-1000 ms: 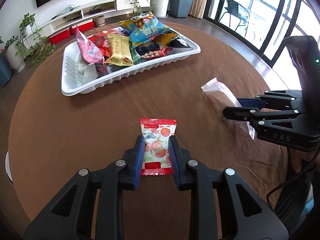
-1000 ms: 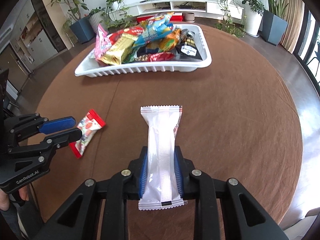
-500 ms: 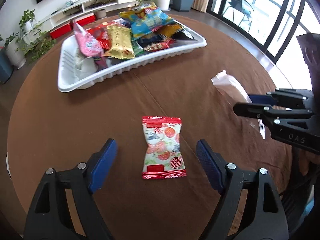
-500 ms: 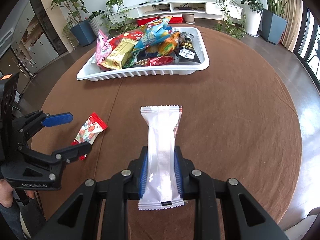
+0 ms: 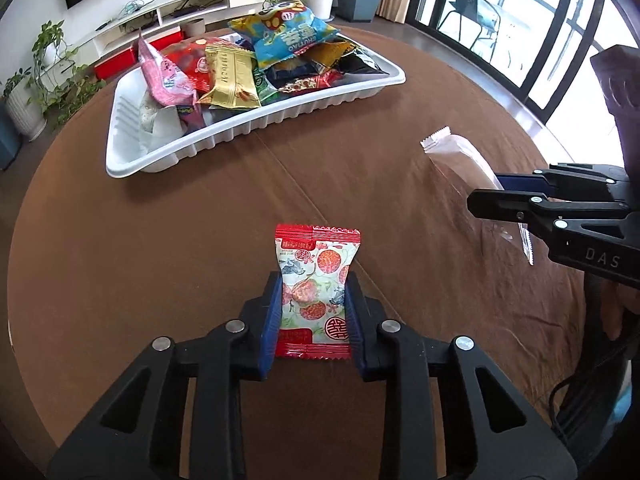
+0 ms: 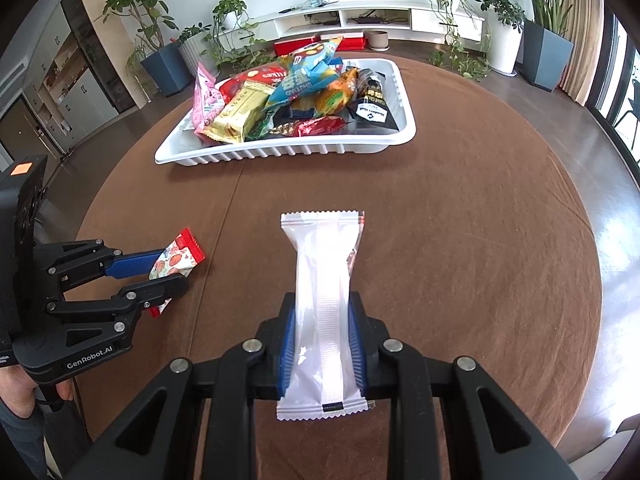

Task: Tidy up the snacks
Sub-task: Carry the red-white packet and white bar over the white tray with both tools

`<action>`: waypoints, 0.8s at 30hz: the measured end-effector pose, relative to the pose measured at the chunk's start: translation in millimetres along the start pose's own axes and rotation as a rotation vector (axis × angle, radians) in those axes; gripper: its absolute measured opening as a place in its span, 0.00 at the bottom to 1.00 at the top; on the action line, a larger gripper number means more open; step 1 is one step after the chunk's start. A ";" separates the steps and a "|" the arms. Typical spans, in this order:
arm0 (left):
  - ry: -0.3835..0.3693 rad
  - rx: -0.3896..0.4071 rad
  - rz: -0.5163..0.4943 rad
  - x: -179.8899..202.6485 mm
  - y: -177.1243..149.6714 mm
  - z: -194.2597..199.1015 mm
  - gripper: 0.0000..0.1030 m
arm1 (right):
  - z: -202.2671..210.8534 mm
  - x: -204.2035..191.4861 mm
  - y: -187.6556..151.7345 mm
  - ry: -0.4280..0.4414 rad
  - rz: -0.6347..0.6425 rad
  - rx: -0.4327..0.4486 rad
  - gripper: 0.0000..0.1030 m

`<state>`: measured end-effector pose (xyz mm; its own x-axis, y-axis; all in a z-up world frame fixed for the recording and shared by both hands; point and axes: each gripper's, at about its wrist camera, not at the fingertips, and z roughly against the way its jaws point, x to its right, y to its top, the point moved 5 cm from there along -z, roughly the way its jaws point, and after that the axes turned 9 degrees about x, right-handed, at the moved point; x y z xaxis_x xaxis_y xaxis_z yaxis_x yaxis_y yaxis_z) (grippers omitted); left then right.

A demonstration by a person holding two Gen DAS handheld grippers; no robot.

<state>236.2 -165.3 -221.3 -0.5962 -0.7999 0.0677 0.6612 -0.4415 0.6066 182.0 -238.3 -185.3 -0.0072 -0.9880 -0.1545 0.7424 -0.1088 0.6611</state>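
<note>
My left gripper (image 5: 314, 312) is shut on a small red and white candy packet (image 5: 316, 280) printed with red fruit, over the brown table. It also shows in the right wrist view (image 6: 176, 258), held at the left. My right gripper (image 6: 322, 344) is shut on a long white wrapped snack bar (image 6: 324, 292), which shows at the right in the left wrist view (image 5: 464, 164). A white tray (image 5: 256, 128) piled with several colourful snack bags stands at the far side of the table; the tray also shows in the right wrist view (image 6: 288, 154).
The round table (image 6: 460, 220) has a brown cloth with a seam running down its middle. Beyond it are potted plants, a low white TV shelf (image 6: 380, 20) and glass doors (image 5: 520, 20) at the right.
Half a second ago my left gripper was open wide with the candy packet lying on the table between its fingers. Now it has shut on the packet again. The right gripper kept holding the white bar.
</note>
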 end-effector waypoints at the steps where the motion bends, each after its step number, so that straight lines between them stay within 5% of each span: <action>1: -0.001 0.012 0.006 -1.2 0.2 2.8 0.26 | 0.6 -0.1 -0.1 0.000 0.001 0.001 0.25; 15: -0.024 0.208 0.166 -52.8 44.8 81.0 0.26 | 23.4 1.9 29.4 0.059 -0.056 0.081 0.25; 24: -0.017 0.278 0.193 -87.8 106.4 95.6 0.26 | 40.6 0.2 101.3 0.109 -0.064 0.168 0.25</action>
<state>315.3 -103.2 -87.0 -0.4817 -0.8498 0.2139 0.6145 -0.1535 0.7738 230.0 -253.9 -88.6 0.0282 -0.9618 -0.2724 0.6205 -0.1968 0.7591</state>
